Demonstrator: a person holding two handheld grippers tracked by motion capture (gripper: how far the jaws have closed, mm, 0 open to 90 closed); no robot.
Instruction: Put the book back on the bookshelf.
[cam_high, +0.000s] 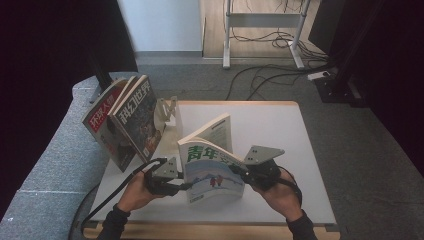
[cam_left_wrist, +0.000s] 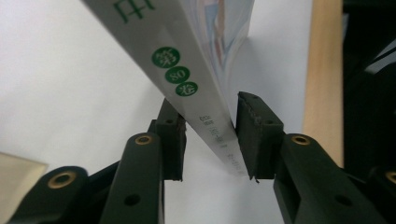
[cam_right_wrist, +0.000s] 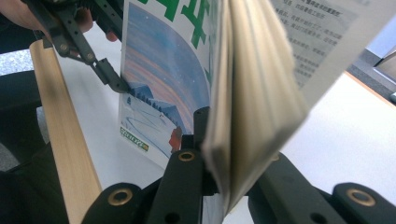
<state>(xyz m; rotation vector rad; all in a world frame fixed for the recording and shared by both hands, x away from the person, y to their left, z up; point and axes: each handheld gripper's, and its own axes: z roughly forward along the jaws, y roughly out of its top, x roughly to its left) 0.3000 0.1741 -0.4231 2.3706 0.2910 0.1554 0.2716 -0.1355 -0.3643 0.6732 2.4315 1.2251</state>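
A magazine (cam_high: 212, 172) with a green title and a snowy cover stands on its lower edge near the front of the white table (cam_high: 270, 130), its pages fanned open at the top. My left gripper (cam_high: 186, 186) is at its spine. In the left gripper view the white spine (cam_left_wrist: 187, 56) runs between the jaws of the left gripper (cam_left_wrist: 208, 100); the right pad touches it and a gap shows at the left pad. My right gripper (cam_high: 239, 172) is shut on the page block (cam_right_wrist: 243, 116), and the right gripper (cam_right_wrist: 224, 135) has one jaw on the cover (cam_right_wrist: 159, 93).
Two more magazines (cam_high: 100, 120) (cam_high: 137, 112) lean upright against a white rack (cam_high: 167, 112) at the table's back left. A wooden strip (cam_high: 200, 231) edges the table's front. A grey padded surface (cam_high: 55, 150) lies left of the table. Cables (cam_high: 260, 75) trail over the floor beyond.
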